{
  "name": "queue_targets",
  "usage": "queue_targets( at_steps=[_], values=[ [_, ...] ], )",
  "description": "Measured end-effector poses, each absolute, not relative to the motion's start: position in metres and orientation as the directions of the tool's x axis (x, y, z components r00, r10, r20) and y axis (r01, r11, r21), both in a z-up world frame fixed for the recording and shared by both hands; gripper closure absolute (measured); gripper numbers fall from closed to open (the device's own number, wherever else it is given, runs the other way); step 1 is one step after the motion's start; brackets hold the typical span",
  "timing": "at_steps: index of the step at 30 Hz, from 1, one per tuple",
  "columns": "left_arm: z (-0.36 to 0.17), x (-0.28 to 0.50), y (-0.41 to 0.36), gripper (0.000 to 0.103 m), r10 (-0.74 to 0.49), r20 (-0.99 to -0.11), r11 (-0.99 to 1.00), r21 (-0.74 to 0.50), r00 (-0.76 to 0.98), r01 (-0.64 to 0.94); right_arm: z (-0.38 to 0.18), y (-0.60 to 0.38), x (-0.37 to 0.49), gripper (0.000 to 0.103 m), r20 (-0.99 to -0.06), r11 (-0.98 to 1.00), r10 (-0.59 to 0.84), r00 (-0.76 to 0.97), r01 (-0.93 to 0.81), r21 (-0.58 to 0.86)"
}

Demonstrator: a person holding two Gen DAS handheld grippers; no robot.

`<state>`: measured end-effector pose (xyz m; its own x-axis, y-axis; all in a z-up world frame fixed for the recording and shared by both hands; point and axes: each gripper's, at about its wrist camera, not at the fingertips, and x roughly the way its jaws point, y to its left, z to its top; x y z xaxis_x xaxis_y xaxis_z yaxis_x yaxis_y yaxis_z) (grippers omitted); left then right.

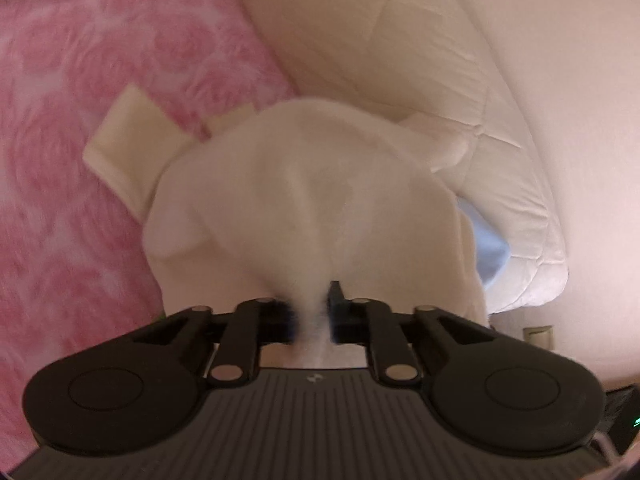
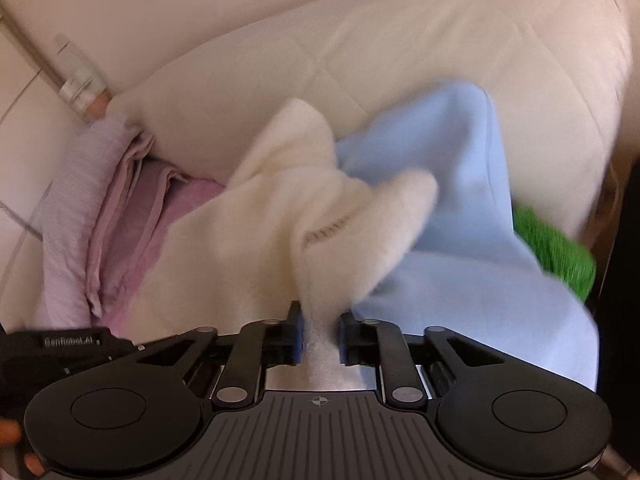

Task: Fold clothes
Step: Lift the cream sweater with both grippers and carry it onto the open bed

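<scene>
A cream-white fluffy garment (image 1: 304,200) bunches up in front of my left gripper (image 1: 314,312), which is shut on a pinched fold of it. In the right wrist view the same cream garment (image 2: 280,232) drapes over a light blue cloth (image 2: 452,216). My right gripper (image 2: 320,336) is shut on another fold of the cream garment, its blue pads pressing the fabric from both sides. Part of the left gripper's black body (image 2: 68,344) shows at the lower left of that view.
A pink rose-patterned blanket (image 1: 100,80) covers the bed on the left, with a cream folded piece (image 1: 128,136) on it. A white quilted duvet (image 1: 400,40) lies behind. Folded lilac and pink clothes (image 2: 112,216) sit left, a green cloth (image 2: 556,248) right.
</scene>
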<state>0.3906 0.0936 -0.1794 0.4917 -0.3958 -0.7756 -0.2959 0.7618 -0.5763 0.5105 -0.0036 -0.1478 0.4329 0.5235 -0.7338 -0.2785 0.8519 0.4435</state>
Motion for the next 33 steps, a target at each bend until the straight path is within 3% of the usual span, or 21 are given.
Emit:
queue_targets(
  at_steps=[6,11,24,26,29,31,33],
  values=[
    [-0.126,0.358,0.103,0.095,-0.251,-0.752,0.866,-0.456,0.610,-0.204,-0.099,0.015,0.488,0.093,-0.609,0.779,0.627,0.486,-0.418,0.468],
    [-0.071,0.298,0.143,0.096,-0.130,-0.683,0.856,-0.443,0.719,-0.266,-0.042,0.040,0.456,0.093,-0.444,0.633,0.773,0.453,-0.583,0.509],
    [0.069,0.049,0.225,0.095,0.269,-0.487,0.749,-0.437,0.831,-0.498,0.085,0.120,0.293,0.093,-0.111,0.138,0.989,0.095,-0.853,0.503],
    [0.075,0.006,0.241,0.093,0.325,-0.509,0.698,-0.440,0.797,-0.565,0.099,0.138,0.253,0.093,-0.079,0.043,0.997,0.005,-0.871,0.489],
    [0.068,-0.064,0.266,0.088,0.403,-0.605,0.581,-0.410,0.687,-0.703,0.106,0.170,0.180,0.093,-0.098,-0.099,0.981,-0.167,-0.870,0.483],
    [0.057,-0.116,0.280,0.090,0.429,-0.683,0.477,-0.384,0.591,-0.790,0.095,0.201,0.117,0.088,-0.245,-0.195,0.910,-0.334,-0.867,0.458],
    [0.043,-0.178,0.291,0.090,0.465,-0.728,0.371,-0.357,0.504,-0.857,0.084,0.231,0.054,0.062,-0.387,-0.290,0.790,-0.476,-0.846,0.448]
  ],
)
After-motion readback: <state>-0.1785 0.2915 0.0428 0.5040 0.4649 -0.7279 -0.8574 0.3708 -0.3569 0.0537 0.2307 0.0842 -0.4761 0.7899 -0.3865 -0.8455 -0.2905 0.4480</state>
